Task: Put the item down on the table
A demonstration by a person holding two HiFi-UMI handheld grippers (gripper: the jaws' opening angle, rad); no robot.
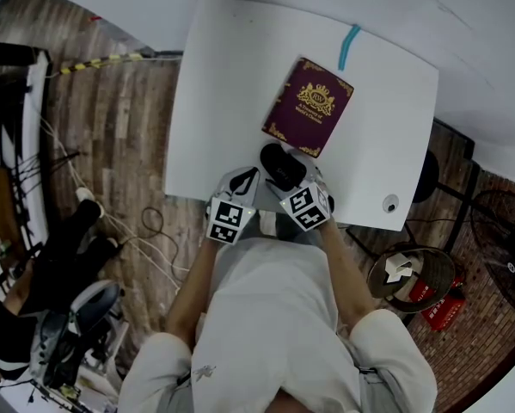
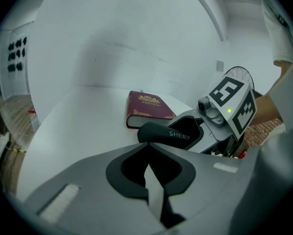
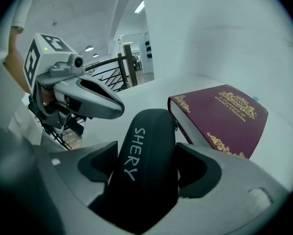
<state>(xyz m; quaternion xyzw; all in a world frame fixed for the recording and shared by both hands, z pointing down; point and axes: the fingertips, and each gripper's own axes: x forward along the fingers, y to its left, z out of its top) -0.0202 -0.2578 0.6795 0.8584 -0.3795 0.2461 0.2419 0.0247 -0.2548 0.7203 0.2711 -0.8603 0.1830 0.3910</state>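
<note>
Black case [image 1: 282, 166] sits on the white surface [image 1: 214, 101] just beside the maroon book [image 1: 308, 107], between the wide-spread jaws of the right tool [image 3: 147, 166]. Left tool [image 2: 148, 173] is closed up, nothing in it.

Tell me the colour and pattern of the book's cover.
Maroon, with gold corner ornaments and a gold crest; the book shows best in the right gripper view.

Cool, flat light fills the room; the white bench [image 1: 231, 101] looks washed out, with hardly a shadow on it. A strip light [image 3: 139, 7] glows overhead. Both gripper views bulge at the edges, corners black, nearest parts soft.
</note>
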